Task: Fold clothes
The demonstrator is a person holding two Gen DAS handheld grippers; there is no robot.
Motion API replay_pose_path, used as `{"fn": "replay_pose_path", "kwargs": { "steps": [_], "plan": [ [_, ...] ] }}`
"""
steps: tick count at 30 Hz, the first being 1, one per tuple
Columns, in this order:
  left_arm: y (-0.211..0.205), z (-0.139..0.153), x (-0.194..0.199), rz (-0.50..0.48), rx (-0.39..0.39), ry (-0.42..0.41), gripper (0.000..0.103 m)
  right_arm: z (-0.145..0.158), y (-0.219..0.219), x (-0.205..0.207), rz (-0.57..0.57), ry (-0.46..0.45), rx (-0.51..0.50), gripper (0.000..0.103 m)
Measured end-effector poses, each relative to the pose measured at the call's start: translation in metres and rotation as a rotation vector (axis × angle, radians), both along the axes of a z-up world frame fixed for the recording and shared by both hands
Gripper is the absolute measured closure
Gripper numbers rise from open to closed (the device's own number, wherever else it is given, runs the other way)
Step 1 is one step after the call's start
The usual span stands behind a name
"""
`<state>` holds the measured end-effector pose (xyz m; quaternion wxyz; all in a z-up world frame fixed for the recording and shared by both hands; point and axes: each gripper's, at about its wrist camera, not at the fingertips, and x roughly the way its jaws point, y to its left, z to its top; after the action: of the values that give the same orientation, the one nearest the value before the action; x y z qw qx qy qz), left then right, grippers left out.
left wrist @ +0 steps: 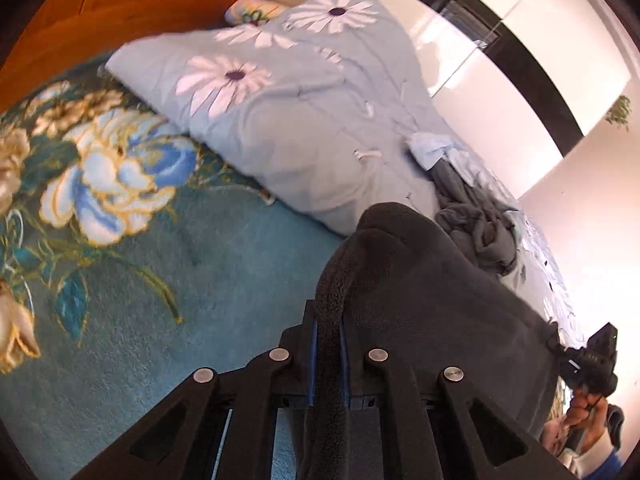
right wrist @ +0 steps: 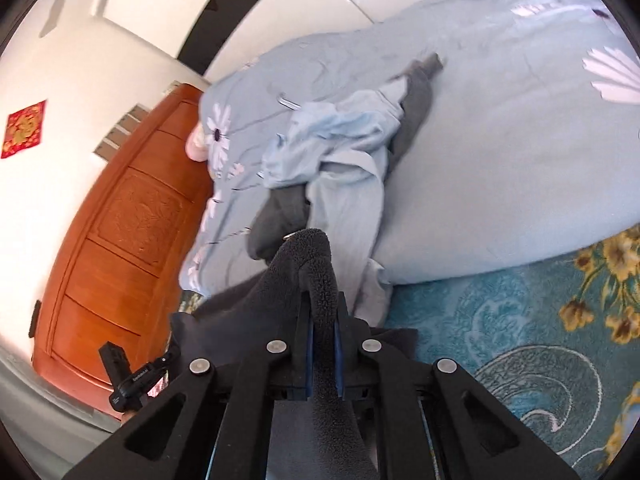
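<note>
Now each hand-held gripper [left wrist: 328, 344] [right wrist: 323, 340] pinches dark fleece [left wrist: 420, 280].

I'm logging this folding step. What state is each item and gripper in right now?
left gripper: shut on the dark fleece garment.
right gripper: shut on the same garment.
dark fleece garment: lifted, hanging between both grippers, not yet folded.
light blue garment: crumpled on the quilt.
grey garment: crumpled, unfolded.
floral quilt: rumpled on the teal blanket.

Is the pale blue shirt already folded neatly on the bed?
No, the pale blue shirt lies crumpled in a heap on the light blue quilt.
</note>
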<state>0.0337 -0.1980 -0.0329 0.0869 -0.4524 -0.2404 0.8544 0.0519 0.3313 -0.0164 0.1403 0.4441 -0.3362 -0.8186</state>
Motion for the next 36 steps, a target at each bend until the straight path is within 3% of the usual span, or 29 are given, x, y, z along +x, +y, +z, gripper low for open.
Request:
{"fn": "replay_pose_path", "kwargs": {
  "steps": [3,6,10,14,16,20,27,29,30,31,32,34,36],
  "plan": [
    [0.011,-0.024,0.000,-0.028,-0.060,-0.062,0.094,-0.042,0.000,-0.011,-0.021,-0.162,0.014,0.095],
    [0.005,-0.026,0.000,-0.022,-0.027,-0.060,0.093,-0.056,0.001,-0.010,-0.037,-0.185,0.011,0.095],
    [0.004,-0.005,0.000,-0.034,-0.015,0.005,0.094,-0.041,0.004,-0.012,-0.041,-0.125,-0.001,0.095],
    [0.004,0.016,0.002,-0.025,0.030,0.098,0.094,-0.013,-0.001,-0.008,-0.030,-0.009,0.037,0.095],
    [0.004,0.004,-0.003,-0.017,-0.007,0.045,0.094,-0.011,-0.004,-0.007,-0.034,0.004,0.070,0.095],
    [0.010,-0.032,-0.007,-0.037,-0.093,-0.092,0.093,-0.039,-0.007,-0.013,-0.020,-0.120,0.125,0.095],
    [0.008,-0.028,-0.005,-0.042,-0.058,-0.135,0.090,-0.049,-0.008,-0.016,-0.007,-0.168,0.124,0.094],
    [0.006,-0.021,0.001,-0.050,-0.025,-0.141,0.083,-0.045,-0.007,-0.014,-0.002,-0.159,0.117,0.090],
    [0.004,-0.018,0.007,-0.045,-0.021,-0.150,0.069,-0.042,-0.005,-0.011,-0.008,-0.151,0.118,0.084],
    [0.001,-0.014,0.015,-0.036,-0.003,-0.145,0.053,-0.039,-0.002,-0.007,-0.017,-0.146,0.123,0.070],
    [-0.004,-0.011,0.027,-0.015,0.022,-0.131,0.046,-0.036,0.000,-0.003,-0.026,-0.140,0.128,0.056],
    [-0.014,-0.008,0.057,0.046,0.081,-0.106,0.033,-0.033,0.009,0.013,-0.043,-0.129,0.088,0.052],
    [-0.024,-0.012,0.092,0.112,0.147,-0.100,0.029,-0.033,0.018,0.034,-0.059,-0.123,0.036,0.047]
  ]
}}
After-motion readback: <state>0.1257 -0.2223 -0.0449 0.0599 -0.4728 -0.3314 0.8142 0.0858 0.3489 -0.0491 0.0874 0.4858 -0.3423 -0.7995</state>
